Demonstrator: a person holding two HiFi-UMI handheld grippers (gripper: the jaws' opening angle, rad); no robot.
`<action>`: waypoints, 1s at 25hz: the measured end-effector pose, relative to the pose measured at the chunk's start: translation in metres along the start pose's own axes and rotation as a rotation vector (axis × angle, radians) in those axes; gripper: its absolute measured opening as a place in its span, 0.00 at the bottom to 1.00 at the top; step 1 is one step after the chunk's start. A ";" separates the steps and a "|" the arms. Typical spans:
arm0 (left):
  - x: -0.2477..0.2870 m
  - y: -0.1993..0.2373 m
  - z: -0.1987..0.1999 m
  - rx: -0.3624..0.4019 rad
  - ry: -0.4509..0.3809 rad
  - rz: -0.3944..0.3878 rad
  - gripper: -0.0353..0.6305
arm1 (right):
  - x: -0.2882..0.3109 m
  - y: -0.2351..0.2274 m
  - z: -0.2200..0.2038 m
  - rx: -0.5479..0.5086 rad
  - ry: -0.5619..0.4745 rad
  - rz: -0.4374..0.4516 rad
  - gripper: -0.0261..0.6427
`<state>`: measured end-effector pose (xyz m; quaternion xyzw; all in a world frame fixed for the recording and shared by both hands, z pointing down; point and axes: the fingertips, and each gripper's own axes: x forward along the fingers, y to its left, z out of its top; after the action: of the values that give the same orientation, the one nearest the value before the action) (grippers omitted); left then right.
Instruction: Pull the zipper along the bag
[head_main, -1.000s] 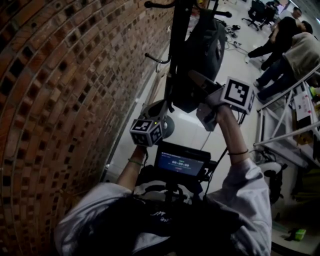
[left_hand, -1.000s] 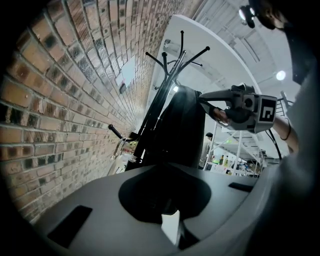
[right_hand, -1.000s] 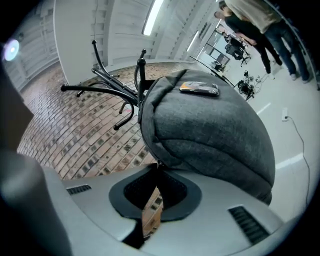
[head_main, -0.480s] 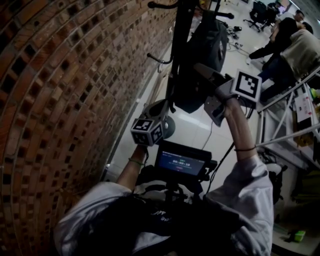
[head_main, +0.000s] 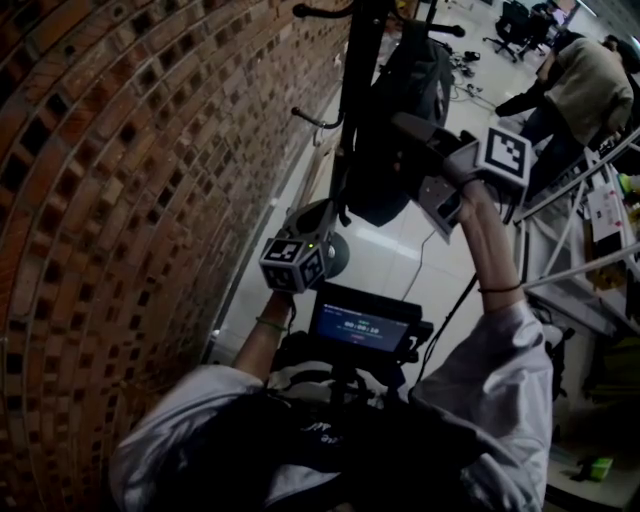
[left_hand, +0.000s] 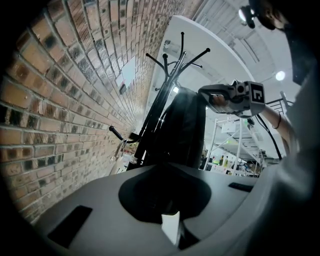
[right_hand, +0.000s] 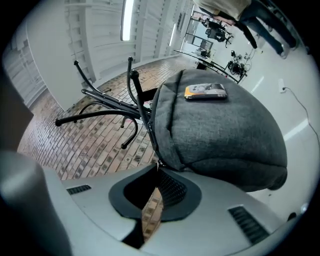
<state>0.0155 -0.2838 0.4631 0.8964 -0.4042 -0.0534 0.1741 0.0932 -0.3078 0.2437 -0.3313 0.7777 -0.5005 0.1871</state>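
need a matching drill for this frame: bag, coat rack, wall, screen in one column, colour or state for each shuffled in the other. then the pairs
Things:
1. bag
2. coat rack
3. wall
4. screen

Colour or state:
A. black, with hooked arms
B. red brick
C. grey fabric, hanging
D. lit, at the person's chest

Pairs: 1-C, 2-A, 3-B, 4-D
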 end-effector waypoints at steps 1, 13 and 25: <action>0.001 0.000 0.001 0.000 -0.006 0.000 0.06 | 0.000 0.000 0.001 0.019 0.000 0.001 0.04; 0.004 0.002 0.005 0.000 -0.037 -0.005 0.06 | -0.003 0.006 0.008 0.270 0.015 0.038 0.05; 0.005 -0.001 0.006 0.002 -0.037 -0.013 0.06 | -0.007 0.026 0.030 0.248 0.001 0.047 0.07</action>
<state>0.0186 -0.2886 0.4574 0.8981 -0.4015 -0.0708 0.1652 0.1085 -0.3154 0.2067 -0.2870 0.7175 -0.5883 0.2382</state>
